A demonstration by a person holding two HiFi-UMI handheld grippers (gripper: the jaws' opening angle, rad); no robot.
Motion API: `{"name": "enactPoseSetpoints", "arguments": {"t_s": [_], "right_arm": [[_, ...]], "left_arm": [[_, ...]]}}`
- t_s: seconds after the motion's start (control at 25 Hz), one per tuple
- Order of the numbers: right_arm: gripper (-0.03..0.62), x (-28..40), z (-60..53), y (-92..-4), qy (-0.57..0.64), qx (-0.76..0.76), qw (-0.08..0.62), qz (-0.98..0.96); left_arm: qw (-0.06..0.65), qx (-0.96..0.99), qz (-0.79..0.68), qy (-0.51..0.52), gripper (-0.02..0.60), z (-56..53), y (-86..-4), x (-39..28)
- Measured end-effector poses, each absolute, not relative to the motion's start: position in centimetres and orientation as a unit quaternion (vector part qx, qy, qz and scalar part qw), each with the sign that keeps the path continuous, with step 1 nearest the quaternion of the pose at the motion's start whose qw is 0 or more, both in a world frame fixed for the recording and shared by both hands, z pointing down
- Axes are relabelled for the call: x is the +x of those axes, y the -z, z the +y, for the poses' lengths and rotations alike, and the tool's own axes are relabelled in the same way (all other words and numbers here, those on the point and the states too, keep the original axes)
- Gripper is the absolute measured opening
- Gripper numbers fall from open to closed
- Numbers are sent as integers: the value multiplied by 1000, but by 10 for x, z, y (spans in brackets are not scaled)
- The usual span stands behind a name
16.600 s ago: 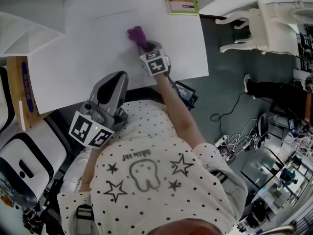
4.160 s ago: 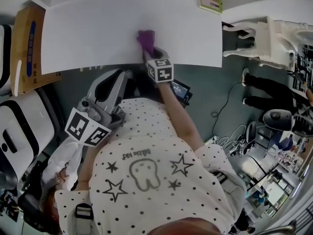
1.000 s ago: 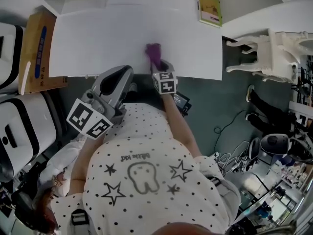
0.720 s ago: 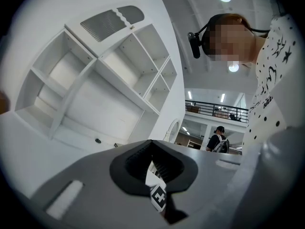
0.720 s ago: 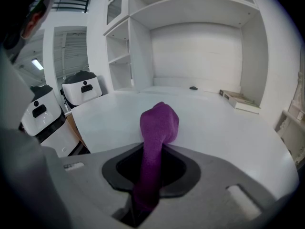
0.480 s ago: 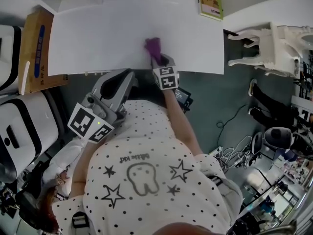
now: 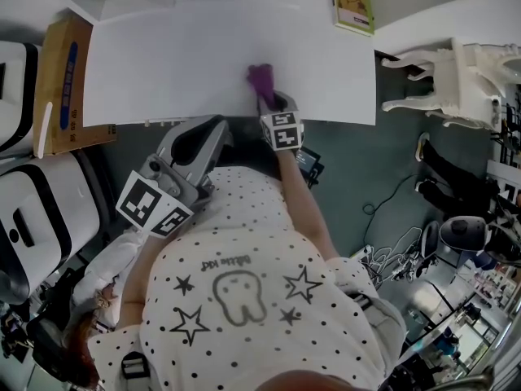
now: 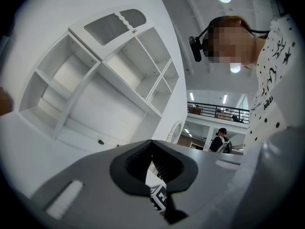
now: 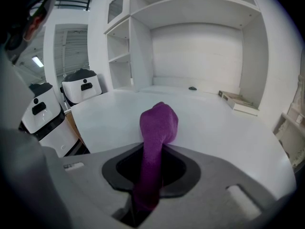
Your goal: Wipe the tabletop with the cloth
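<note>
A purple cloth rests on the white tabletop, close to its near edge and a little right of the middle. My right gripper is shut on the cloth's near end and reaches in over that edge. In the right gripper view the cloth rises out of the shut jaws of the right gripper, bunched at the top. My left gripper hangs off the table below the near edge. In its own view the left gripper is shut with nothing in it and points up at white shelves.
A green book lies at the table's far right corner, the same book showing near the shelf wall. A cardboard box and white machines stand to the left. A white ornate chair stands to the right.
Since the oldest frame the cloth and right gripper have come nearer the table's near edge. Over the last second they have hardly shifted on the table. The left gripper has stayed low and shut.
</note>
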State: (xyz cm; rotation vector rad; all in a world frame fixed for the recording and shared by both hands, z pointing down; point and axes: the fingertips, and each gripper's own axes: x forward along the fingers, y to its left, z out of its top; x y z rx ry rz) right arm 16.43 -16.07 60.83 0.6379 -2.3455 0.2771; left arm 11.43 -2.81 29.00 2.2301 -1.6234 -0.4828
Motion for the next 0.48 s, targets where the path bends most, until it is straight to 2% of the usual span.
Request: {"name": "enactPoseSetpoints", "arguments": {"t_s": [0.48], "right_arm": [[75, 171, -164, -610, -110, 250, 343, -899]], "left_arm": [[174, 794, -557, 170, -5, -36, -292, 120]]}}
